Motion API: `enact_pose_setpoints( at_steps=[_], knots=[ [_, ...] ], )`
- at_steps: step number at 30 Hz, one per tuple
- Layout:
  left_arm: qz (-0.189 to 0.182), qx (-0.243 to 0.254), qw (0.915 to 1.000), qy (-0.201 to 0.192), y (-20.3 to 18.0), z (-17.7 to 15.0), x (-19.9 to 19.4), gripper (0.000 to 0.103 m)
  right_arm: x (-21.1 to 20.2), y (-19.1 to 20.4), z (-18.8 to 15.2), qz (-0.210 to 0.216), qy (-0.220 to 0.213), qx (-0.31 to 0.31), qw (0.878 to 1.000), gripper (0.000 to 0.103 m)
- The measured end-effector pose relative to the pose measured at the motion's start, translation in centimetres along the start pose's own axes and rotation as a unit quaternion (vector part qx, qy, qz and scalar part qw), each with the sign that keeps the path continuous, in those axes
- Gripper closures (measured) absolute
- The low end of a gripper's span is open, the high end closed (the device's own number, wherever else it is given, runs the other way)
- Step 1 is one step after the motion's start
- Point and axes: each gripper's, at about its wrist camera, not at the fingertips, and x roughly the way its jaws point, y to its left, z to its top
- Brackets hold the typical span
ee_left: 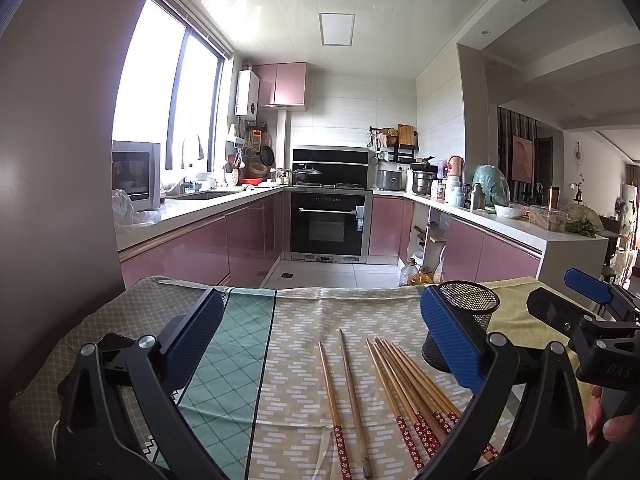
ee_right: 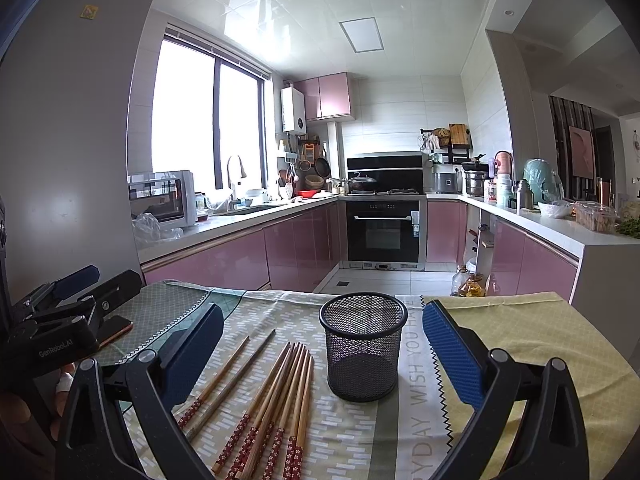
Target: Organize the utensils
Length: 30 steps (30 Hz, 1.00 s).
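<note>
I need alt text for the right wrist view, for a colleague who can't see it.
An empty black wire-mesh cup stands upright on a patterned tablecloth, framed by the open right gripper and its blue-padded fingers. Left of the cup lie wooden chopsticks with red floral ends, two apart from the bunch. The left gripper shows at the left edge.

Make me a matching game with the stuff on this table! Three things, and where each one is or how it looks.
Things:
1. mesh cup
2. bundle of chopsticks
3. right gripper

States:
A. lying flat, left of the cup
B. open, holding nothing
C. standing upright, empty

Pairs: 1-C, 2-A, 3-B
</note>
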Motion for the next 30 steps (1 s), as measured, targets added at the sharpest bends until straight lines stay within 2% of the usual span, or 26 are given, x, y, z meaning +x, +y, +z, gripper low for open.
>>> enact_pose_setpoints(
  at_steps=[30],
  knots=[
    [0.001,0.000,1.0000,0.002,-0.07,-0.02,-0.04,0.006,0.04,0.03,-0.18,-0.002,0.002,0.003,1.000,0.006]
  ],
)
